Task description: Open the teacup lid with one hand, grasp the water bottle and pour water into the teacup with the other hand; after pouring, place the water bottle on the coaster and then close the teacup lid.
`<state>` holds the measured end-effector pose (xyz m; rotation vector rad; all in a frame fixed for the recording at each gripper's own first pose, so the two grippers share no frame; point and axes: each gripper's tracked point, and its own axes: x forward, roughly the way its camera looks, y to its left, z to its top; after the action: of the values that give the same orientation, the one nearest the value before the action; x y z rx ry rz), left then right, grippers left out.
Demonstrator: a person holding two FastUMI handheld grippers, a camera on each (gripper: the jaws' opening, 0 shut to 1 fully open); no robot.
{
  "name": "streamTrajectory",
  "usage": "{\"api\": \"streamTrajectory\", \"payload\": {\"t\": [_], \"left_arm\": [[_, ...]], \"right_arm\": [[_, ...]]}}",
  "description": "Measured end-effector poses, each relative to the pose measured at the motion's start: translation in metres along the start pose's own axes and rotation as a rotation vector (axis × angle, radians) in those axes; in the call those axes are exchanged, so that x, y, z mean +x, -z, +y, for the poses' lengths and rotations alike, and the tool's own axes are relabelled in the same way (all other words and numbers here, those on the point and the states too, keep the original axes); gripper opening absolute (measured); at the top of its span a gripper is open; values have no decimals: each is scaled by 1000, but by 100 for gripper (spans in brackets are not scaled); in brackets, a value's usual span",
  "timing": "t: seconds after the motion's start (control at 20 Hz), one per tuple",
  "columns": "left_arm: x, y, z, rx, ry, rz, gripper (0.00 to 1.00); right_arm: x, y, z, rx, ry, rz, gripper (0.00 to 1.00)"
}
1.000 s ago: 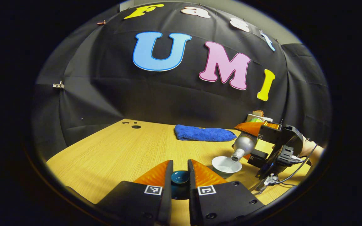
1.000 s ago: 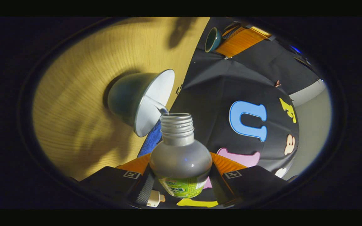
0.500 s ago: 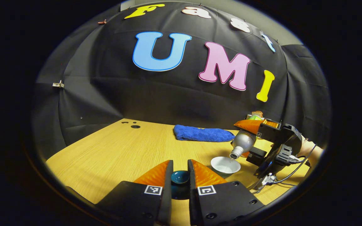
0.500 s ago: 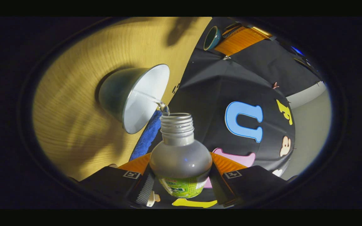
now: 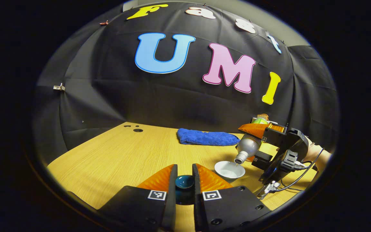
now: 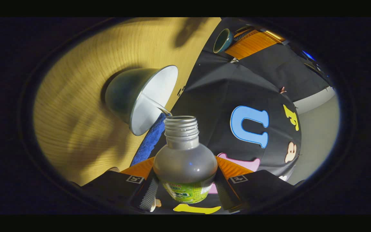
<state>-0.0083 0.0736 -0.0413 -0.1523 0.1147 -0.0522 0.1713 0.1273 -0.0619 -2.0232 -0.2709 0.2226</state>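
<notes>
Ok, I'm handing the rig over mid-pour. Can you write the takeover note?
Left gripper: shut on the teacup lid, held off the cup.
Right gripper: shut on the water bottle, tilted, mouth over the teacup, water streaming in.
Teacup stands open on the table, with a blue cloth behind it.
Done: lid off, pour under way.
Left: finish pouring, set the bottle on the coaster, close the lid.
</notes>
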Motion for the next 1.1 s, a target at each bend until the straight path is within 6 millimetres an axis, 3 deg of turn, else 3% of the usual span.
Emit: {"api": "streamTrajectory", "payload": {"t": [0.55, 1.1], "left_arm": [[-3, -5, -3, 15, -4, -9, 27], [-4, -7, -6, 14, -3, -9, 26]], "right_arm": [[-3, 4, -11, -4, 25, 9, 77], [-1, 2, -8, -14, 19, 0, 81]]}}
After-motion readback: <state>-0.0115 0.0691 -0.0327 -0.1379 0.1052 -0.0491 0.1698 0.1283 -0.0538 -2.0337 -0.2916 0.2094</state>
